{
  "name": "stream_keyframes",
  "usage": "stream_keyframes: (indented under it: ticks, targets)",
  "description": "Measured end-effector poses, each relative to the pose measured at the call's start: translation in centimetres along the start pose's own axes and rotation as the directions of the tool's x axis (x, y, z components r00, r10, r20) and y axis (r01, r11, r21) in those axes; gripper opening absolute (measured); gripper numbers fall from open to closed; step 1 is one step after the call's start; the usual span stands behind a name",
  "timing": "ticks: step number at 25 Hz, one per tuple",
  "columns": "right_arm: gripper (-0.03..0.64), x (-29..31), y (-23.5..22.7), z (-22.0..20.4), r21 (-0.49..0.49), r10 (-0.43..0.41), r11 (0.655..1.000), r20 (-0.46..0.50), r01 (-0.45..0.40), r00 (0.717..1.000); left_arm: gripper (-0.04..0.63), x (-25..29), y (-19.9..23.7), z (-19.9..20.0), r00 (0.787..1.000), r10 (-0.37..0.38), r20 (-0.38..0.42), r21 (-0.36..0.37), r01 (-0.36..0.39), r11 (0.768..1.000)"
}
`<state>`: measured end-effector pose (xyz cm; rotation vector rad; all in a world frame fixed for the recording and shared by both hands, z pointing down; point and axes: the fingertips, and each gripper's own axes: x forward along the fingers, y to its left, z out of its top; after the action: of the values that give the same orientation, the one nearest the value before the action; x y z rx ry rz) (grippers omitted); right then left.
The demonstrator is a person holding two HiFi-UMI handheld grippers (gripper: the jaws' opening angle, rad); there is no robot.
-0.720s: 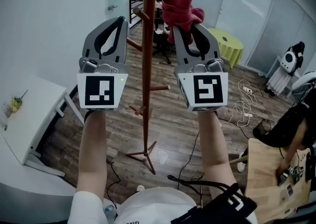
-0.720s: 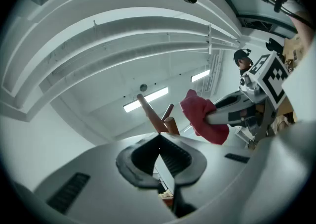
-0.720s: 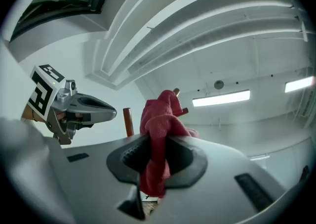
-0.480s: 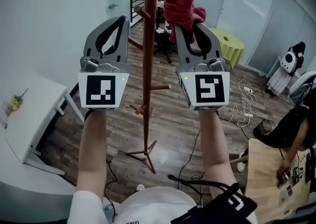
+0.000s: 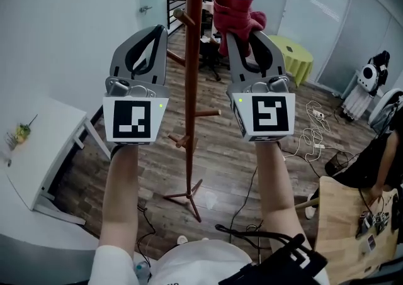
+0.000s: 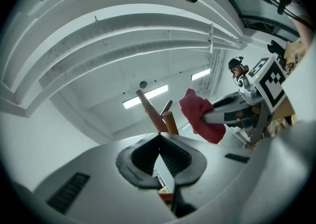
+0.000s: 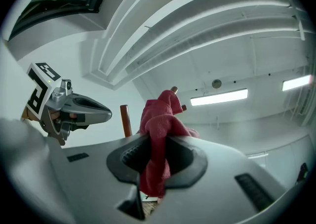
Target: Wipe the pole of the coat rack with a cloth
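Currently both grippers held high, flanking pole [image 5: 192, 76] of coat rack; cloth appears apart from wood. Red cloth [image 5: 235, 16] bunched above right gripper [image 5: 239, 37] tips, just right of pole's upper part, likely so free wad meets wood first. Right gripper jaws pinching cloth, tail hanging below pinch. Left gripper [image 5: 156, 32] jaws pressed together, nothing between; probably on standby beside pole

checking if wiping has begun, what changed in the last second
The left gripper and right gripper edged slightly right in the head view, as did the pole: likely the camera turned. Right stays shut on the red cloth, left shut and empty; cloth remains off the pole.
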<state>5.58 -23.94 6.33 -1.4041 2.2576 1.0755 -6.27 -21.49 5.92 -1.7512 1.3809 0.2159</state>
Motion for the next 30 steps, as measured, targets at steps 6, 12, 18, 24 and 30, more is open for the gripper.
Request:
stream_keyframes:
  ticks: [6,12,18,24,30]
  targets:
    - [0.083,0.6,-0.2,0.5,-0.015,-0.019,1.0,0.008,0.019,1.0,0.012,-0.5,0.1,-0.4,1.0,-0.01,0.004,-0.01,0.01,1.0]
    - [0.083,1.7,-0.1,1.6,-0.052,-0.036,0.998,0.01,0.037,0.999,0.012,-0.7,0.4,-0.5,1.0,-0.028,0.01,-0.047,0.029,0.998]
    - [0.083,2.4,0.1,2.8,-0.089,-0.059,0.994,0.019,0.061,0.998,0.012,-0.5,0.3,-0.2,0.998,-0.04,0.039,-0.108,0.044,0.993]
    - [0.083,3.1,-0.1,3.7,-0.115,-0.042,0.992,0.032,0.045,0.999,0.012,-0.3,-0.2,-0.1,0.998,-0.04,0.05,-0.125,0.046,0.991]
    - [0.083,4.0,-0.4,3.8,-0.114,-0.004,0.993,0.066,0.012,0.998,0.012,-0.2,-0.2,-1.1,1.0,-0.014,0.021,-0.117,0.016,0.993]
